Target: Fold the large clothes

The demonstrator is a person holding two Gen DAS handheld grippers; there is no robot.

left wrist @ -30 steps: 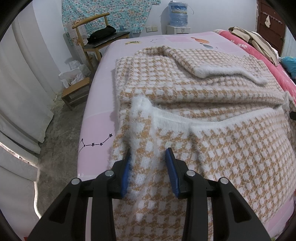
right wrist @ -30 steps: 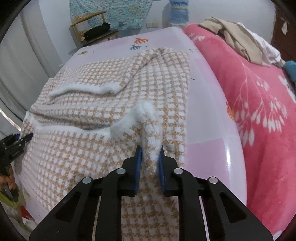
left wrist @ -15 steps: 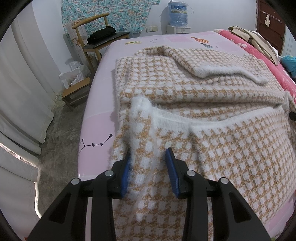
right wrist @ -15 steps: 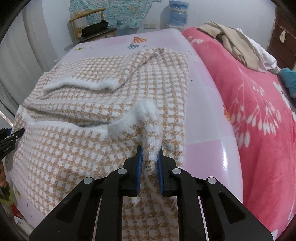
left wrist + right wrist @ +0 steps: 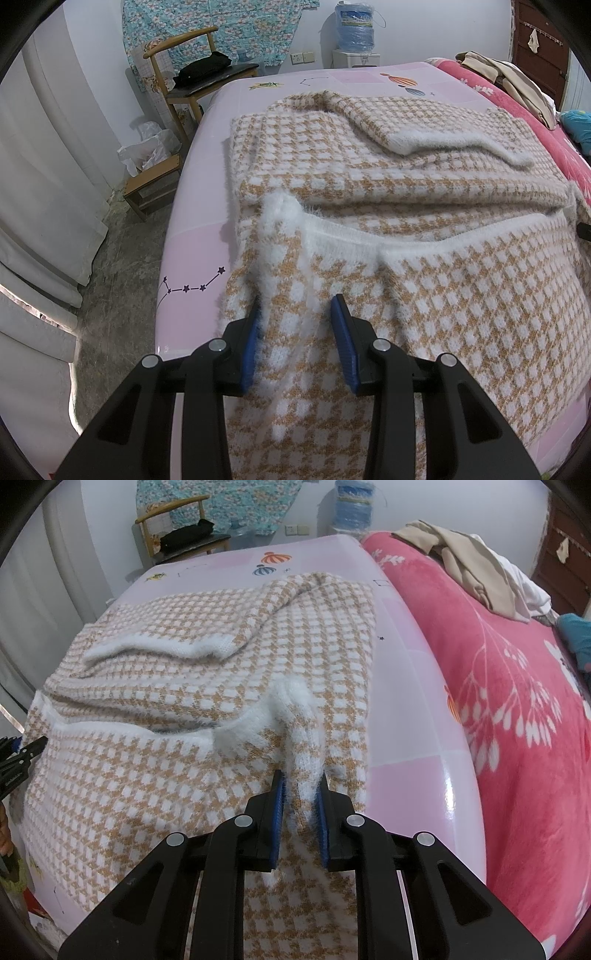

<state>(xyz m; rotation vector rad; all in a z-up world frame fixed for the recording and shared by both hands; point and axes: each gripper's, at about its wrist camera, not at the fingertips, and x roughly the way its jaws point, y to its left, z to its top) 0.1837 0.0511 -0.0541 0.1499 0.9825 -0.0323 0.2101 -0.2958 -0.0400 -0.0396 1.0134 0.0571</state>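
A fuzzy tan-and-white checked sweater (image 5: 406, 177) lies partly folded on the pink bed, one sleeve laid across its top. Its white-edged hem is raised toward me at both near corners. My left gripper (image 5: 295, 306) is shut on a bunch of the hem's left corner, and the fabric fills the gap between its blue pads. My right gripper (image 5: 300, 777) is shut on the sweater (image 5: 184, 686) at the right corner, pinching a narrow ridge of knit. The left gripper (image 5: 22, 753) also shows at the left edge of the right wrist view.
The pink sheet (image 5: 199, 236) ends at the bed's left edge, above a bare floor. A wooden chair (image 5: 192, 74), a low stool (image 5: 151, 184) and white curtains (image 5: 44, 184) stand on the left. A red blanket (image 5: 498, 664) with beige clothes (image 5: 461, 565) lies on the right.
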